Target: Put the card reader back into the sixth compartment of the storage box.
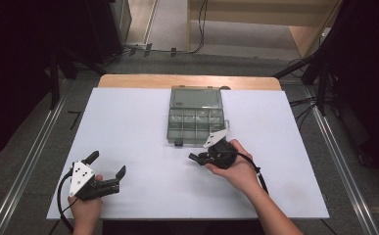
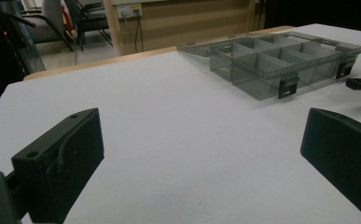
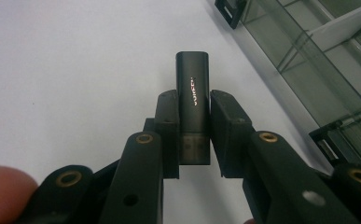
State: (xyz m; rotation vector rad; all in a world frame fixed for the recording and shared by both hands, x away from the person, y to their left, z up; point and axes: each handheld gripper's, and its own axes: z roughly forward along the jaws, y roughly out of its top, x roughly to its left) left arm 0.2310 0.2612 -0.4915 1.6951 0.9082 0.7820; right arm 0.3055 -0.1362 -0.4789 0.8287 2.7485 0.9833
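Observation:
A smoky transparent compartment box lies open at the middle back of the white table top, its lid folded away from me. Just in front of its right corner, my right gripper is shut on a small black stick-shaped object with faint lettering. The object stands out past the fingertips, with the box close on the right. My left gripper sits at the near left, jaws wide open and nothing between them. Seen along the left gripper, the box lies far ahead to the right.
A wooden table edge shows behind the white top. Dark stands and cables flank the table on both sides. Metal rails run along the floor. Chairs stand far off beyond the table.

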